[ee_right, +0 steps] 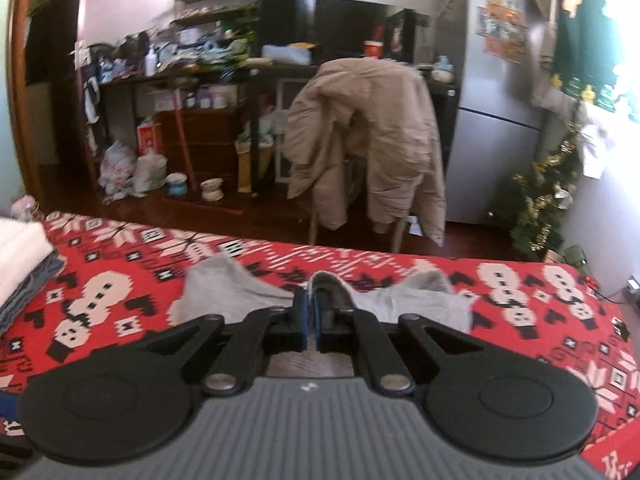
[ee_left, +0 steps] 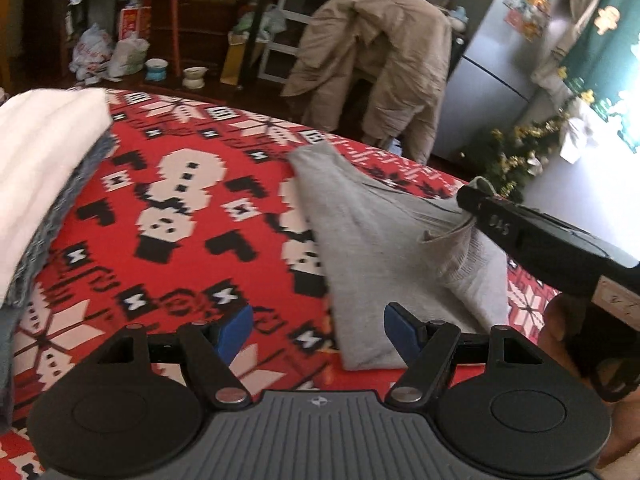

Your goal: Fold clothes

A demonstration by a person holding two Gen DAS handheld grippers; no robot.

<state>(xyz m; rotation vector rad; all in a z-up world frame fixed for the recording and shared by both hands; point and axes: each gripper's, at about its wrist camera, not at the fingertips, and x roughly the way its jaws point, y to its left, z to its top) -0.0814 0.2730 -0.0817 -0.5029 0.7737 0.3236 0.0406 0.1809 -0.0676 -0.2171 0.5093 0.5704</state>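
A grey garment [ee_left: 372, 236] lies on the red patterned blanket [ee_left: 192, 216]. My right gripper [ee_right: 311, 312] is shut on a fold of this grey garment [ee_right: 224, 292] and holds that edge lifted off the blanket. In the left wrist view the right gripper [ee_left: 472, 196] comes in from the right with grey cloth hanging from its tip. My left gripper [ee_left: 318, 330] stands open just above the blanket; its right blue pad [ee_left: 400, 332] is over the near edge of the garment, and nothing is pinched between the pads.
A stack of folded clothes [ee_left: 44, 172], white on top of grey, sits at the blanket's left. Beyond the far edge stand a chair draped with a beige jacket [ee_right: 368, 136], a fridge [ee_right: 496, 112], cluttered shelves [ee_right: 208, 40] and a small decorated tree [ee_right: 548, 208].
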